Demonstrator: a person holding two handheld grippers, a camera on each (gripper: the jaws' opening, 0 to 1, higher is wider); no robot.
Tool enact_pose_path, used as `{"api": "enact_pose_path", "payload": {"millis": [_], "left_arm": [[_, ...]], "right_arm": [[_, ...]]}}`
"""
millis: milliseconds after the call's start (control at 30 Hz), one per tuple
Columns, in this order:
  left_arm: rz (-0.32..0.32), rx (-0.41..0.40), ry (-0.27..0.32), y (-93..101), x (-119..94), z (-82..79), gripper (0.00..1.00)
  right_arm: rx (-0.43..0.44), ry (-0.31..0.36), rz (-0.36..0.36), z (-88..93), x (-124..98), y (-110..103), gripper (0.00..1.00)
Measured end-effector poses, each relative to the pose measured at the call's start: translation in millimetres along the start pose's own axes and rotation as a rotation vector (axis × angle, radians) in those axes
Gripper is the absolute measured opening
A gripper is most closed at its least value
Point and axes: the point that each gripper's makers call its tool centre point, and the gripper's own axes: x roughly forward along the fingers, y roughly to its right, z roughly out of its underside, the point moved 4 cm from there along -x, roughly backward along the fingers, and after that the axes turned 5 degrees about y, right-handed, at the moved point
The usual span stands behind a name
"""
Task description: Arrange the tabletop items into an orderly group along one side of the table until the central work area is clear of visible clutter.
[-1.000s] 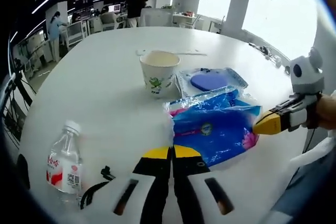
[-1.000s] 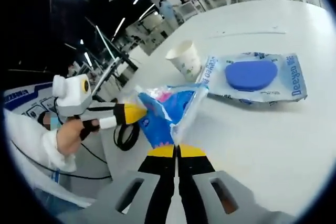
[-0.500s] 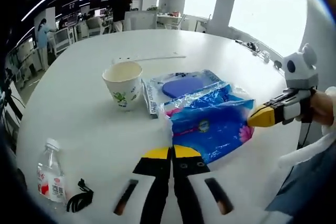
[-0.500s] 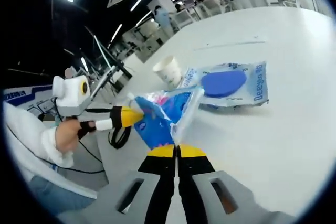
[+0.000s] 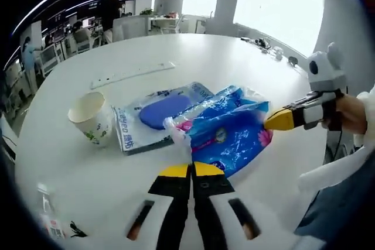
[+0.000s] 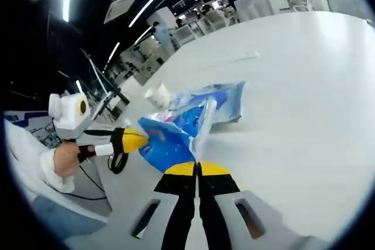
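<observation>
We see the blue pack (image 5: 231, 136) held between both grippers above the table (image 5: 234, 62). Our left gripper (image 5: 191, 171) is clenched on its near edge at 6 o'clock; the right gripper (image 5: 274, 121) pinches its corner at 3 o'clock. Behind it lies a wipes packet (image 5: 155, 115), with a paper cup (image 5: 91, 122) at 9 o'clock and a bottle (image 5: 47, 223) at 8 o'clock.

In the right gripper view, the right gripper (image 6: 197, 169) grips the pack (image 6: 170, 139).

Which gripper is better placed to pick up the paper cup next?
Left, probably. The cup stands on the left gripper's side of the table. Both grippers are shut on the blue bag, so one must let go first.
</observation>
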Motion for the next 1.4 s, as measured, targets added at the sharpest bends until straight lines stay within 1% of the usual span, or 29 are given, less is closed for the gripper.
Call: {"api": "enact_pose_path", "payload": {"millis": [100,133,200,367,533,633,700,800,933,1067,1133,1267,1400], "left_arm": [[0.01,0.006,0.003,4.1,4.8,-4.6,0.0],[0.016,0.004,0.003,5.9,6.3,-6.1,0.0],[0.035,-0.02,0.012,9.7,9.1,-9.4,0.0],[0.051,0.0,0.022,20.7,17.4,-20.4,0.0],[0.073,0.002,0.028,27.1,26.4,-30.9,0.0],[0.082,0.01,0.038,32.3,32.0,-39.9,0.0],[0.086,0.014,0.035,35.1,35.5,-43.4,0.0],[0.086,0.04,0.027,39.4,40.7,-48.9,0.0],[0.083,0.059,0.02,41.5,46.0,-51.3,0.0],[0.094,0.07,0.0,44.8,56.0,-48.9,0.0],[0.096,0.07,-0.002,45.7,61.7,-49.4,0.0],[0.112,0.06,-0.001,48.3,72.3,-53.5,0.0],[0.127,0.08,0.008,52.1,83.6,-60.0,0.0]], "right_arm": [[-0.008,0.016,0.002,-2.2,-4.7,5.1,0.0],[0.013,0.018,-0.002,-1.8,-6.4,8.7,0.0],[0.002,0.024,0.005,-2.8,-11.3,14.1,0.0],[-0.041,0.035,0.02,-14.2,-19.8,20.2,0.0],[-0.048,0.053,0.043,-23.4,-28.5,28.3,0.0],[-0.033,0.075,0.059,-30.4,-33.6,35.9,0.0],[-0.008,0.084,0.073,-33.3,-34.8,41.4,0.0],[-0.009,0.088,0.089,-34.5,-35.5,44.9,0.0],[-0.003,0.098,0.109,-35.0,-36.9,48.8,0.0],[0.024,0.085,0.143,-31.5,-35.7,59.8,0.0],[0.04,0.092,0.159,-33.1,-35.0,65.2,0.0],[0.053,0.122,0.198,-39.2,-34.5,77.6,0.0],[0.058,0.124,0.226,-39.7,-31.7,88.2,0.0]]}}
